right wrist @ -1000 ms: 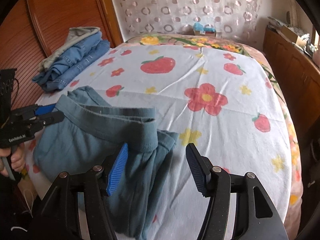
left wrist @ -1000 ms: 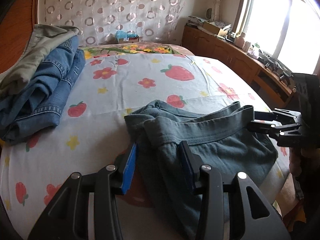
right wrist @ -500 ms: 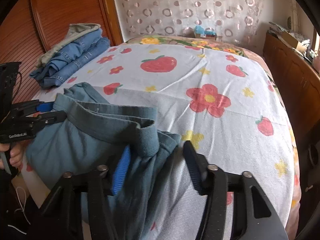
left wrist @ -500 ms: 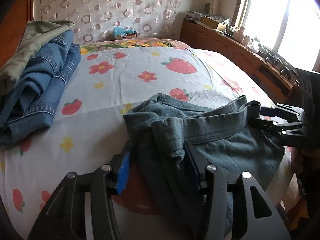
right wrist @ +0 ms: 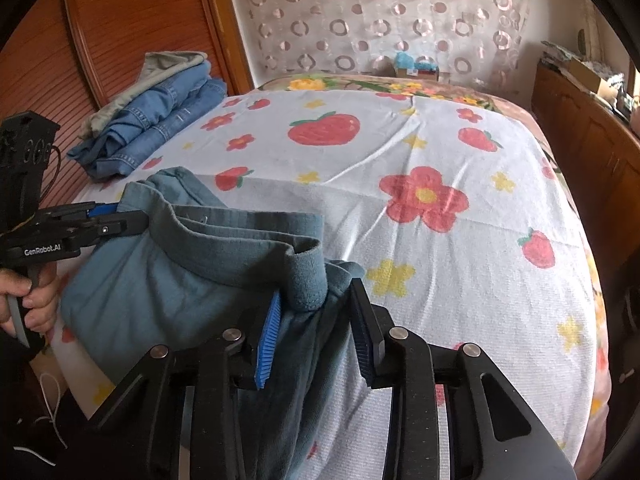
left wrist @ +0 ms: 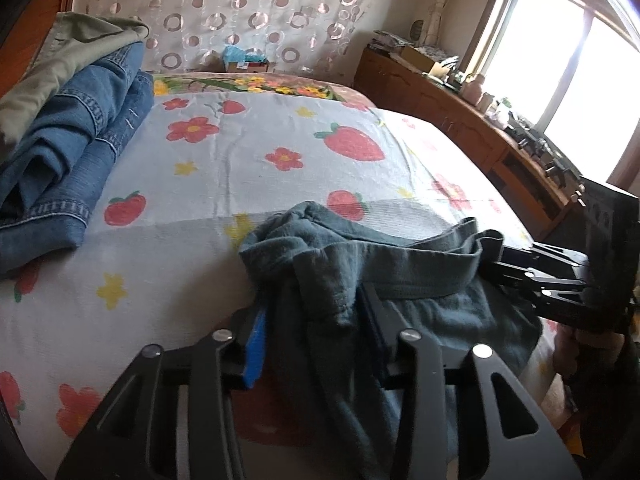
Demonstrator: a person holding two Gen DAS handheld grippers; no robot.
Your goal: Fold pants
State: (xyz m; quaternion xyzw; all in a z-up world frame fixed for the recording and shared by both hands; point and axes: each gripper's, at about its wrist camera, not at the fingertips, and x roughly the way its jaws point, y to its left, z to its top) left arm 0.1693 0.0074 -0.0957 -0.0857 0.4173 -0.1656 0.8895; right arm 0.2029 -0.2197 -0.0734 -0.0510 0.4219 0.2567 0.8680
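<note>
Teal-grey pants (left wrist: 400, 272) lie bunched at the near edge of the bed, waistband stretched between the two grippers, legs hanging over the edge. My left gripper (left wrist: 316, 312) has its jaws around one waistband corner, closing on the cloth. In the right wrist view it (right wrist: 132, 218) is pinched on the waistband's left end. My right gripper (right wrist: 316, 312) has its jaws around the other waistband corner of the pants (right wrist: 168, 280), a gap still showing. In the left wrist view it (left wrist: 496, 260) grips the waistband's right end.
A stack of folded blue jeans and a grey-green garment (left wrist: 68, 140) lies at the bed's left side, also in the right wrist view (right wrist: 160, 120). The fruit-and-flower sheet (right wrist: 400, 152) covers the bed. A wooden cabinet (left wrist: 460, 120) runs along the right, under a window.
Both grippers have narrowed their jaws onto the waistband corners and moved forward and lower over the bed. The pants have bunched up more between them.
</note>
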